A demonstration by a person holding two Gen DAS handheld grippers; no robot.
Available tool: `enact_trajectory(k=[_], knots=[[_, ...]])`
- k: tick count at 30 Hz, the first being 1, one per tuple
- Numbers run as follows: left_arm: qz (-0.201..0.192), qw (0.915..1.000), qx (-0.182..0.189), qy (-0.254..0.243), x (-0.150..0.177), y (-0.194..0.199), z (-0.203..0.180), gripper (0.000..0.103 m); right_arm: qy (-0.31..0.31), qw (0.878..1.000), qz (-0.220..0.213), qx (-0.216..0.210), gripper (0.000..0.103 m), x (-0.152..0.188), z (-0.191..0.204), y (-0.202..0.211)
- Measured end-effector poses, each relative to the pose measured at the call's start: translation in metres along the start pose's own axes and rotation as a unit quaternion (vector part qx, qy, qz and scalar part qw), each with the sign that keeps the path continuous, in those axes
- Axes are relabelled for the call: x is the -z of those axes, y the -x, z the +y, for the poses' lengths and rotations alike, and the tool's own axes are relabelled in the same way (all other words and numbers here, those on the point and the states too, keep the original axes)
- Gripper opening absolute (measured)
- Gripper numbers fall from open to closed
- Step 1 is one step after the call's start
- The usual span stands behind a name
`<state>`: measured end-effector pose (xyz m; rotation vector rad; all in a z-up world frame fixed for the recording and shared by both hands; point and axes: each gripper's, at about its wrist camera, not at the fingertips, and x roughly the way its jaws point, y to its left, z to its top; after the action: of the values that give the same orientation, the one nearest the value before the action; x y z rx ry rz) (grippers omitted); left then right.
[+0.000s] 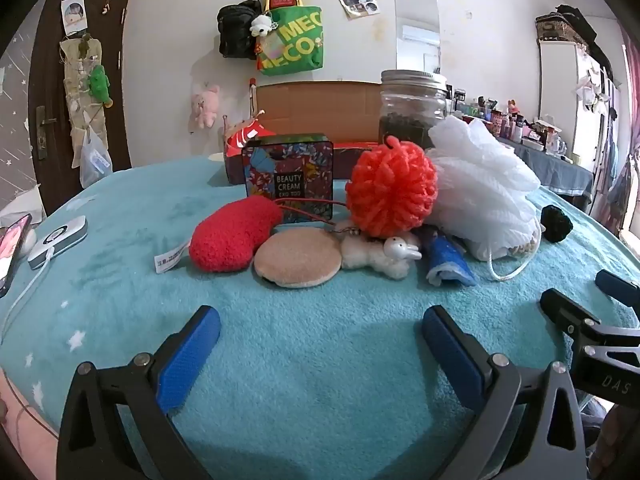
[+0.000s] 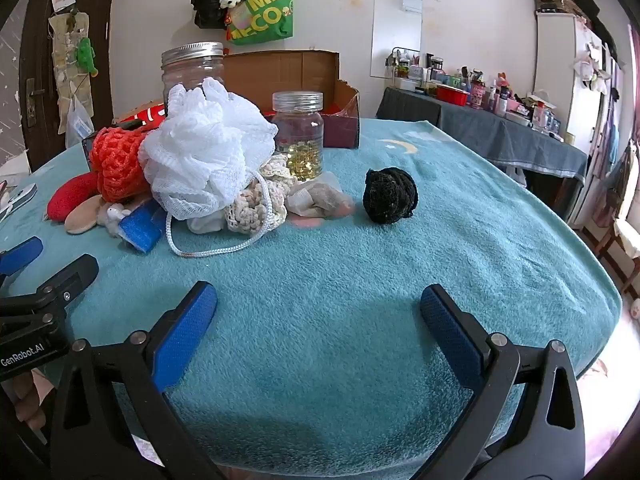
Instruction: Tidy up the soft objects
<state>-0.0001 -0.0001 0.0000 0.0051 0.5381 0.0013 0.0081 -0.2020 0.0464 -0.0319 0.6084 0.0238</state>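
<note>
The left gripper [image 1: 320,344] and right gripper [image 2: 318,320] both stand wide and empty above the teal blanket [image 2: 360,264]. The soft pile lies ahead of the left; the black yarn ball [image 2: 390,196] sits apart, straight ahead of the right, which is probably nearer.

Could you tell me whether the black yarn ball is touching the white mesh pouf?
Apart. The right wrist view shows bare teal blanket between the black yarn ball and the white mesh pouf.

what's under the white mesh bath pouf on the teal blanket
The white mesh bath pouf rests on a cream crocheted piece and a small white cloth; its white cord loop trails onto the teal blanket. Anything deeper under it is covered.
</note>
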Motion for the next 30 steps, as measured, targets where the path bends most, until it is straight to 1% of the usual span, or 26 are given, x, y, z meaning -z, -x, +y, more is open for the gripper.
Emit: enact_trajectory(k=[30], knots=[[0.002,1.0000,0.001,0.002,0.0000,-0.0001,0.0001,0.103,0.000,1.000,-0.001,-0.001,0.103,0.0004,-0.0005,0.0005]])
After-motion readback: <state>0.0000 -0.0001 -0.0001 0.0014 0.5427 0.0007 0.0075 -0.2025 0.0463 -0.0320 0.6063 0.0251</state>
